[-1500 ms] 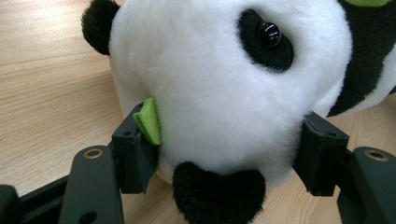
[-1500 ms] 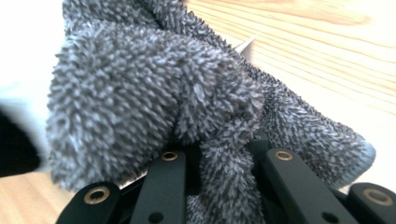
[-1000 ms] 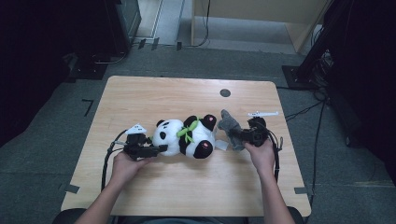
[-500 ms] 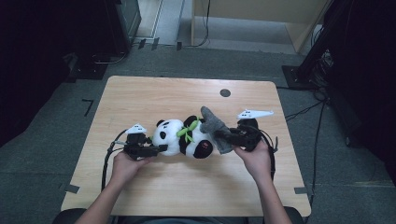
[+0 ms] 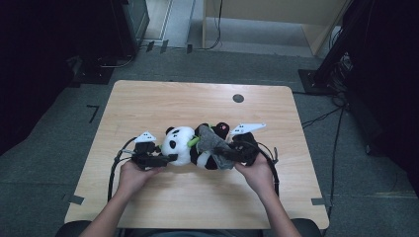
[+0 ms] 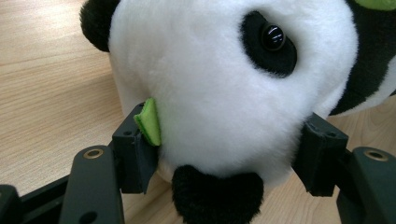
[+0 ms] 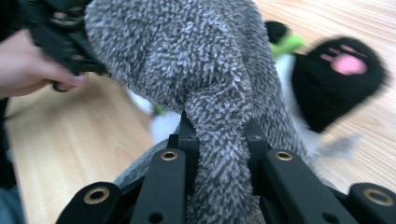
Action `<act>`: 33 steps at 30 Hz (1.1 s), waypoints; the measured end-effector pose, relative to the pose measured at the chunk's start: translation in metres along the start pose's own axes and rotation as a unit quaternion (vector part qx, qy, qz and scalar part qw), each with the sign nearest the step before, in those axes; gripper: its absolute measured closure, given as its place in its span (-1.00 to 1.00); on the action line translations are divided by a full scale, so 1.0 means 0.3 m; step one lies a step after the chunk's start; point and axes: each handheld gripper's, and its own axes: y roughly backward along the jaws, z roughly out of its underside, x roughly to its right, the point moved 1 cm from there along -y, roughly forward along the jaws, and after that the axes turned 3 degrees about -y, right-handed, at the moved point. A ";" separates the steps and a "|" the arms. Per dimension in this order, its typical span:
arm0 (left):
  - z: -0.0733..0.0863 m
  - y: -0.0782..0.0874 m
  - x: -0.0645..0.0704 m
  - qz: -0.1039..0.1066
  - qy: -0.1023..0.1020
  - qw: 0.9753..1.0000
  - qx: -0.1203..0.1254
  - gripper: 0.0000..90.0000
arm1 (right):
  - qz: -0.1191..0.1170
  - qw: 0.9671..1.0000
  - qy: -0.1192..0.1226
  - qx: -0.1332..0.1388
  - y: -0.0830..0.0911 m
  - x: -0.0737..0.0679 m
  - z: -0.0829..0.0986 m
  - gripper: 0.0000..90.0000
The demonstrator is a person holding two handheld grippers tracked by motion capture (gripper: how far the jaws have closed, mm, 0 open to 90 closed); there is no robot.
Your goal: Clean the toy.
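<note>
The wooden table (image 5: 148, 103) is spread wide across the high view, its top pale and grained, with a small dark round grommet (image 5: 238, 98) set near the far edge. At the middle of the near half, the plush panda (image 5: 190, 146) is laid on its side, white head toward the person's left, black limbs and a pink-padded paw (image 5: 223, 127) toward the right, a strip of green (image 5: 193, 142) seen at its neck.

Over the panda's body a grey fuzzy cloth (image 5: 215, 146) is draped, touching the black and white plush beneath it. In the right gripper view that cloth (image 7: 205, 70) is seen up close, a fold of it pinched tight between the two black jaws, so the right gripper (image 5: 236, 154) is clamped on the cloth. It is held by the right hand (image 5: 257, 173), just beside the panda's hind end.

On the other side, the left gripper (image 5: 165, 159) is pressed to the panda's head, carried by the left hand (image 5: 131, 175). In the left gripper view the white head (image 6: 224, 88) is seen wedged between the jaws, one jaw against each cheek, with a black ear at the bottom and a glossy black eye (image 6: 272, 33) in its dark patch above. The head is grasped, the jaws spread wide around it but bearing on the plush. A green pad (image 6: 149, 122) is seen on the inner face of one jaw, touching the white fur.
</note>
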 end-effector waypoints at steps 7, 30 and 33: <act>0.001 0.001 -0.005 0.004 0.005 1.000 0.002 -0.27 | 0.012 1.000 -0.016 -0.009 0.006 0.065 0.024 0.71; -0.002 -0.003 0.006 0.000 0.000 1.000 0.001 -0.25 | -0.018 0.998 0.059 -0.002 -0.038 -0.097 -0.020 0.71; -0.002 -0.003 0.005 0.002 -0.001 1.000 0.001 -0.25 | -0.006 0.999 0.053 0.006 -0.031 -0.059 -0.012 0.71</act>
